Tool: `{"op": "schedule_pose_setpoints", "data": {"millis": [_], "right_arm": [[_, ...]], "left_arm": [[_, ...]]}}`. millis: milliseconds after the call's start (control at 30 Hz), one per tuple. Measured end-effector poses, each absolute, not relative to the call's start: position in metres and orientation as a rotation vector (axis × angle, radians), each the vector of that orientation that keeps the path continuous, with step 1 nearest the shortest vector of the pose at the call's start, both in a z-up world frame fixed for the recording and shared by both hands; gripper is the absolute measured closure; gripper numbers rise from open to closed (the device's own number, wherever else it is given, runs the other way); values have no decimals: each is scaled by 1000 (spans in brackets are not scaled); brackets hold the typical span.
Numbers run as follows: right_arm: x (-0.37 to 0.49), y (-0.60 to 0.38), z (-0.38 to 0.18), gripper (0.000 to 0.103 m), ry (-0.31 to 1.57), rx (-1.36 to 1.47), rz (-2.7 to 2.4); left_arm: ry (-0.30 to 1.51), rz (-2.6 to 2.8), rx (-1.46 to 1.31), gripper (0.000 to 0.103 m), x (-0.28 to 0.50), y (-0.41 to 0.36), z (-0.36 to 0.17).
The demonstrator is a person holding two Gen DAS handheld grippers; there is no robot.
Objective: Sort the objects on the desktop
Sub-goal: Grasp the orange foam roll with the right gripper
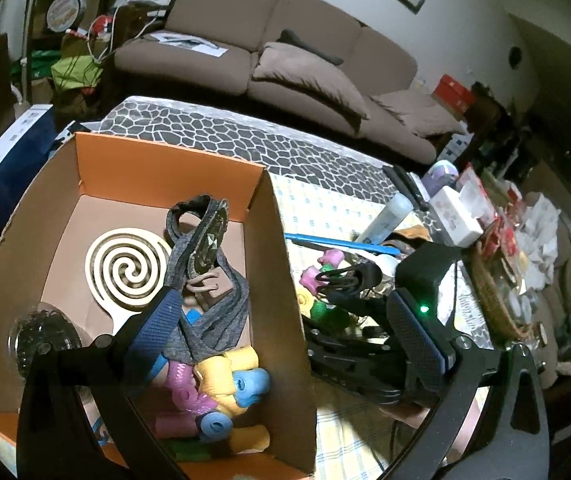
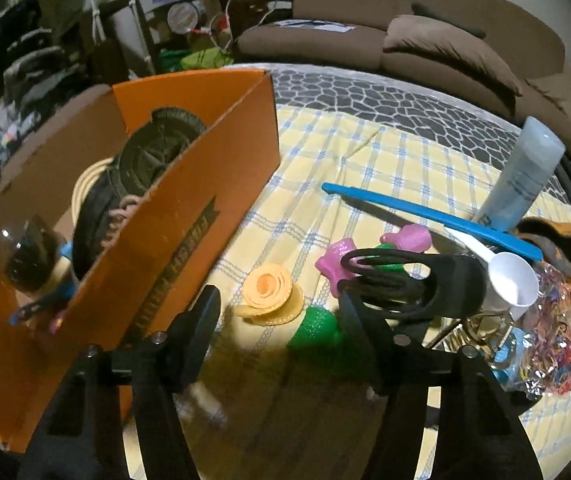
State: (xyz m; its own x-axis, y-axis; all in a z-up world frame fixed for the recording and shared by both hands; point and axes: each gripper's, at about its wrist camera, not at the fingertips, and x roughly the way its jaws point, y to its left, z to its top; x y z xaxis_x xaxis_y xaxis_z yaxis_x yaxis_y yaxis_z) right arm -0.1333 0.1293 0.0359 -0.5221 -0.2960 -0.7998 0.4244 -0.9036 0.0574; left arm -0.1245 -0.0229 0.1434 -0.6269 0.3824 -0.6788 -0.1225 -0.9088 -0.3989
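My right gripper (image 2: 281, 308) stands apart over the yellow roll (image 2: 269, 294) and green toy (image 2: 317, 330) beside the box (image 2: 189, 184); a black clip (image 2: 405, 280) crowds its right finger. My left gripper (image 1: 285, 312) gapes, straddling the box wall.

A home living room: brown sofa (image 1: 285, 52) behind cluttered table (image 1: 325, 200)

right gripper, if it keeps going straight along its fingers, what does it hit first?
Most likely the green plastic toy, which lies between the open fingers of the right gripper, nearer the right one. The yellow spiral roll sits just beyond, to its left. Depth is uncertain; it could reach the checked tablecloth first.
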Motion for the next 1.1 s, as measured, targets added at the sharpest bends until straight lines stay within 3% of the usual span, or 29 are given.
{"op": "schedule_pose_setpoints", "data": {"millis": [133,300,467,833,1100], "right_arm": [[-134,118,30,45,274,1222,-2422],[-137,112,23,67,286,1232,-2409],[-139,119,29,74,229,1228,-2414],[-138,181,72,74,-105,1166,-2462],[-129,231,93,73,-220,1119,-2513]], "left_arm": [[-462,2561,-1176,0,-124,-24,143],[-456,2557,-1176,0,-124,-22,144],[-452,2553,-1173,0,-124,-17,145],[-376,2511,-1160,0,-121,22,145],[-144,2493,-1140,1,-118,79,137]]}}
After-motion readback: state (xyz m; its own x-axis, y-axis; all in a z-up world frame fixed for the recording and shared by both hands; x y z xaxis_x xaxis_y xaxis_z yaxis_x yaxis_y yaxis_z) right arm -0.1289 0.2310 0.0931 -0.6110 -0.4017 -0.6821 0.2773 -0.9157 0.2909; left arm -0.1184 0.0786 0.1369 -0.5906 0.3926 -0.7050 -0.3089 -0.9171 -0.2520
